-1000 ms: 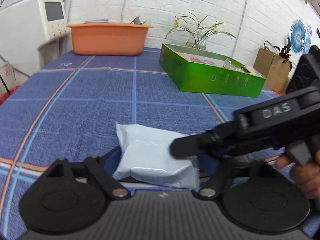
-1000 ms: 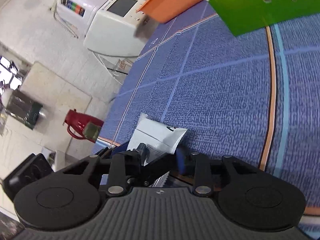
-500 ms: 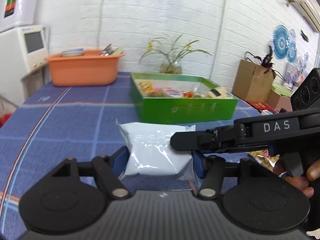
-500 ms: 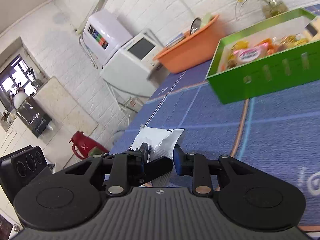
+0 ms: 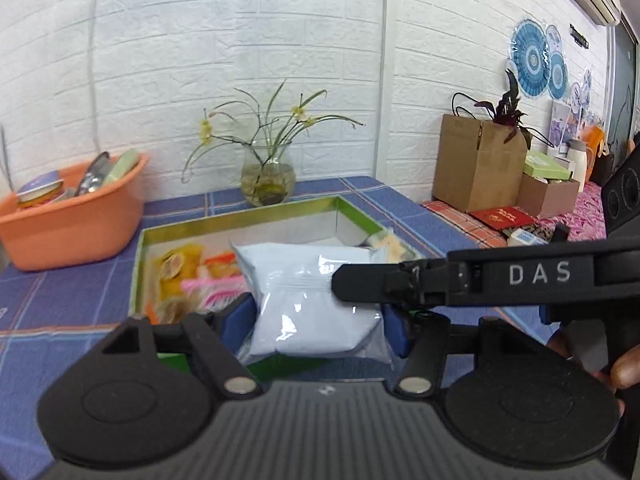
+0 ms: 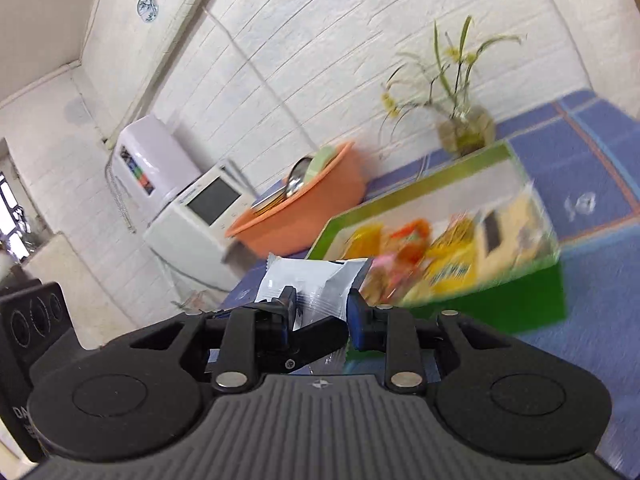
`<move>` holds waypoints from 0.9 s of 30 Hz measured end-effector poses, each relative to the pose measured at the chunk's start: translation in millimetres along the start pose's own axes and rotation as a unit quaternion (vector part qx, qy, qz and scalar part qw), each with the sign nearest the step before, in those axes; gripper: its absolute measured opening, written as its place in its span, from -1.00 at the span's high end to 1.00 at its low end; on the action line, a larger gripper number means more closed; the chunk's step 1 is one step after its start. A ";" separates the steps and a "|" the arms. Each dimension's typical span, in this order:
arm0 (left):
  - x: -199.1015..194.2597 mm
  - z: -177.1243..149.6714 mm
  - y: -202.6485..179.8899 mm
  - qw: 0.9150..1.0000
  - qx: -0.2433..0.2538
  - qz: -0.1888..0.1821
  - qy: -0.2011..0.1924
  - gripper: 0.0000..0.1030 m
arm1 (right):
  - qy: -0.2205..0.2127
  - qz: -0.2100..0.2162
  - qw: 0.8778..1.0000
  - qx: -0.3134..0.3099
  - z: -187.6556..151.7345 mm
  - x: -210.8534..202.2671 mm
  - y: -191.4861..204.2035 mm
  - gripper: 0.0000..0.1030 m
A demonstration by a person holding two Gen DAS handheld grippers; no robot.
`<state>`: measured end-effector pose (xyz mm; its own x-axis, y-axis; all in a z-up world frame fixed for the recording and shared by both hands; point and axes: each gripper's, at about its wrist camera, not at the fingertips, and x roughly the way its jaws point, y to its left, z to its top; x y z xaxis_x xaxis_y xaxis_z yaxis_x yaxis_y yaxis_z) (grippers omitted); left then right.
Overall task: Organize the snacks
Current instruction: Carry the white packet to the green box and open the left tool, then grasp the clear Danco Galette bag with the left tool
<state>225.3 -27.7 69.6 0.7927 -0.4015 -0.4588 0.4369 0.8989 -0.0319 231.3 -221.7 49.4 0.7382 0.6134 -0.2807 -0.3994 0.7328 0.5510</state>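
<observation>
A white snack packet (image 5: 316, 304) hangs in the air over the near side of the green box (image 5: 240, 222). My left gripper (image 5: 316, 322) is shut on it, blue pads pressing its two sides. From the right, a finger (image 5: 400, 284) of my right gripper lies across the packet's top. In the right wrist view my right gripper (image 6: 324, 310) is shut on the end of the same packet (image 6: 312, 280), just before the green box (image 6: 500, 312). Yellow, pink and orange snack packs (image 5: 180, 272) lie inside the box.
An orange basin (image 5: 76, 224) with dishes stands left of the box. A glass vase of flowers (image 5: 268, 180) is behind it by the white brick wall. Cardboard boxes (image 5: 476, 168) sit off the table's right. A white machine (image 6: 200, 216) stands past the basin.
Both grippers have lifted the white packet off the blue cloth and carried it forward. It now hangs over the green box, which looks much closer.
</observation>
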 end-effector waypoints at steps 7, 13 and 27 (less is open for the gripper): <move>72.6 16.5 5.4 0.997 -0.075 0.018 0.008 -0.15 | -0.002 -0.046 0.999 -0.014 34.5 36.4 -43.9 0.08; 88.5 23.5 16.9 0.997 -0.070 0.038 0.001 -0.42 | -0.033 -0.047 0.997 -0.043 35.3 53.5 -46.8 -0.25; 46.7 37.7 31.4 0.993 -0.072 0.083 -0.035 -0.65 | -0.124 -0.113 0.984 -0.053 20.9 -46.0 -13.2 -1.00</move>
<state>292.1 -24.8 80.7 0.8788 -0.2527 -0.4048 0.2365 0.9674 -0.0905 214.0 -265.7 71.5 0.9196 0.3497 -0.1790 -0.2541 0.8770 0.4079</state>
